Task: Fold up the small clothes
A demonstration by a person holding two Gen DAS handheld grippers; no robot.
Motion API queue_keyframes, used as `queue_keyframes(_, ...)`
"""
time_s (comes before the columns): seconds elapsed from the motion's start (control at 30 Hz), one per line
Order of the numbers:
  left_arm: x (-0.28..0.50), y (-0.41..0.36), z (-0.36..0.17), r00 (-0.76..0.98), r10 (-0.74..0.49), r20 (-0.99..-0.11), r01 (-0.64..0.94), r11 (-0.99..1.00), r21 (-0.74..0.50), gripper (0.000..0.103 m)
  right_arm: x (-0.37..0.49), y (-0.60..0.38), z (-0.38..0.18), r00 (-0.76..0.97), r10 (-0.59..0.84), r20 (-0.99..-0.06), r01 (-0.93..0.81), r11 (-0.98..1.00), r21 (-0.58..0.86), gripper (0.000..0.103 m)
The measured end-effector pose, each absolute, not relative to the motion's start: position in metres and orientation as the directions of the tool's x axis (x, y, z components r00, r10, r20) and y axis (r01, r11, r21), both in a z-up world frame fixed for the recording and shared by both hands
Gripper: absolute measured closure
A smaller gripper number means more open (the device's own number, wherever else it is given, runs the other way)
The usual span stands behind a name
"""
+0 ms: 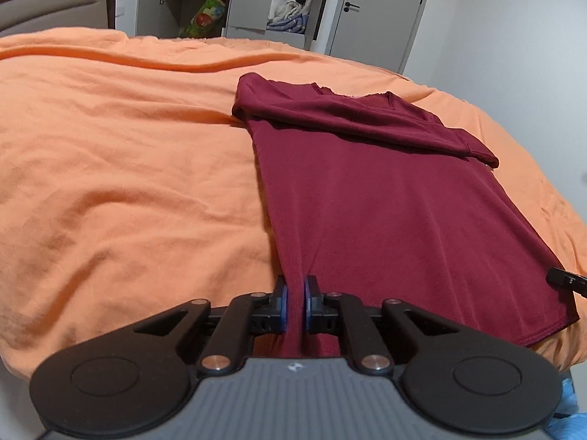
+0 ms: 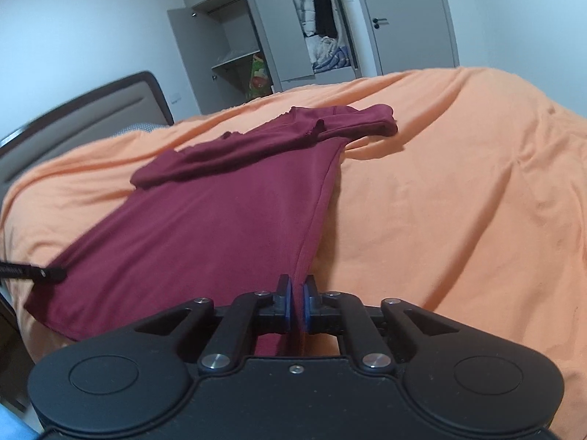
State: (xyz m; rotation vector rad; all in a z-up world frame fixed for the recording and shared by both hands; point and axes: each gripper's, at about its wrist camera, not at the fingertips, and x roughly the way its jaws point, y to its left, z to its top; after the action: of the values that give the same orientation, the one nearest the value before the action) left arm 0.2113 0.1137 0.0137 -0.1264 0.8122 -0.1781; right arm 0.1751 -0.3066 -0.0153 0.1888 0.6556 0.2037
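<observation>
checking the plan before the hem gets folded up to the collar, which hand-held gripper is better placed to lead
Neither clearly: the left hand-held gripper and right hand-held gripper each pinch a bottom hem corner of the maroon shirt, sleeves already folded in. Lifting both together toward the collar looks best.

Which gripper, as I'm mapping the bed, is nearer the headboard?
Left. The left gripper pinches the shirt hem corner on the headboard side; the right gripper holds the far corner.
</observation>
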Motion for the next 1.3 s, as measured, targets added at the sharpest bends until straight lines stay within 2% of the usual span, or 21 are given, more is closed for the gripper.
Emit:
queue_keyframes(0.03, 0.209, 0.114, 0.014, 0.680, -0.199, -0.706, 0.109, 0.979, -0.172, 0.087, 0.175, -0.306, -0.017, 0.779, 0.232, -0.583, -0.128, 0.968, 0.214, 0.080)
queue_keyframes(0.07, 0.206, 0.113, 0.014, 0.687, -0.186, -0.702, 0.103, 0.982, -0.159, 0.077, 0.174, -0.305, -0.018, 0.782, 0.224, -0.582, -0.131, 0.971, 0.197, 0.065)
queue_keyframes(0.1, 0.203, 0.112, 0.015, 0.697, -0.172, -0.696, 0.103, 0.985, -0.140, 0.070, 0.173, -0.304, -0.019, 0.783, 0.222, -0.582, -0.137, 0.973, 0.187, 0.056)
queue_keyframes(0.13, 0.199, 0.110, 0.017, 0.709, -0.156, -0.688, 0.105, 0.988, -0.115, 0.051, 0.172, -0.305, -0.019, 0.784, 0.219, -0.580, -0.140, 0.974, 0.179, 0.036)
queue_keyframes(0.17, 0.195, 0.107, 0.019, 0.723, -0.135, -0.678, 0.102, 0.991, -0.089, 0.031, 0.170, -0.305, -0.019, 0.789, 0.215, -0.576, -0.143, 0.975, 0.167, 0.025)
queue_keyframes(0.23, 0.186, 0.101, 0.023, 0.759, -0.090, -0.645, 0.092, 0.995, -0.030, 0.019, 0.168, -0.303, -0.017, 0.799, 0.211, -0.563, -0.161, 0.977, 0.137, 0.020)
queue_keyframes(0.33, 0.177, 0.092, 0.028, 0.794, -0.040, -0.607, 0.089, 0.995, 0.052, 0.005, 0.162, -0.299, -0.012, 0.821, 0.224, -0.526, -0.209, 0.974, 0.090, 0.001)
queue_keyframes(0.37, 0.173, 0.088, 0.029, 0.804, -0.026, -0.594, 0.091, 0.993, 0.080, 0.001, 0.158, -0.297, -0.010, 0.829, 0.239, -0.506, -0.233, 0.970, 0.076, 0.001)
queue_keyframes(0.53, 0.162, 0.072, 0.028, 0.818, -0.011, -0.575, 0.129, 0.978, 0.165, 0.001, 0.145, -0.285, -0.004, 0.824, 0.295, -0.484, -0.352, 0.935, -0.030, 0.001)
queue_keyframes(0.83, 0.147, 0.050, 0.020, 0.811, -0.083, -0.580, 0.233, 0.954, 0.189, 0.001, 0.128, -0.253, -0.019, 0.756, 0.348, -0.554, -0.517, 0.837, -0.180, 0.001)
queue_keyframes(0.97, 0.144, 0.040, 0.017, 0.808, -0.082, -0.584, 0.265, 0.935, 0.235, 0.001, 0.122, -0.234, -0.033, 0.764, 0.314, -0.564, -0.553, 0.768, -0.322, 0.002)
queue_keyframes(1.0, 0.144, 0.039, 0.017, 0.808, -0.087, -0.583, 0.272, 0.932, 0.237, 0.001, 0.121, -0.230, -0.037, 0.769, 0.302, -0.563, -0.556, 0.750, -0.358, 0.005)
queue_keyframes(1.07, 0.143, 0.037, 0.017, 0.805, -0.099, -0.585, 0.287, 0.928, 0.238, 0.001, 0.120, -0.226, -0.041, 0.776, 0.298, -0.555, -0.561, 0.727, -0.394, 0.022)
queue_keyframes(1.2, 0.138, 0.032, 0.018, 0.805, -0.134, -0.577, 0.326, 0.914, 0.242, 0.001, 0.120, -0.228, -0.038, 0.780, 0.331, -0.531, -0.571, 0.723, -0.388, 0.039)
queue_keyframes(1.23, 0.137, 0.030, 0.018, 0.805, -0.148, -0.575, 0.340, 0.909, 0.241, 0.000, 0.120, -0.229, -0.036, 0.775, 0.348, -0.527, -0.581, 0.721, -0.378, 0.052)
queue_keyframes(1.3, 0.134, 0.024, 0.017, 0.798, -0.181, -0.574, 0.371, 0.899, 0.234, 0.000, 0.120, -0.231, -0.031, 0.756, 0.393, -0.524, -0.609, 0.714, -0.344, 0.069)
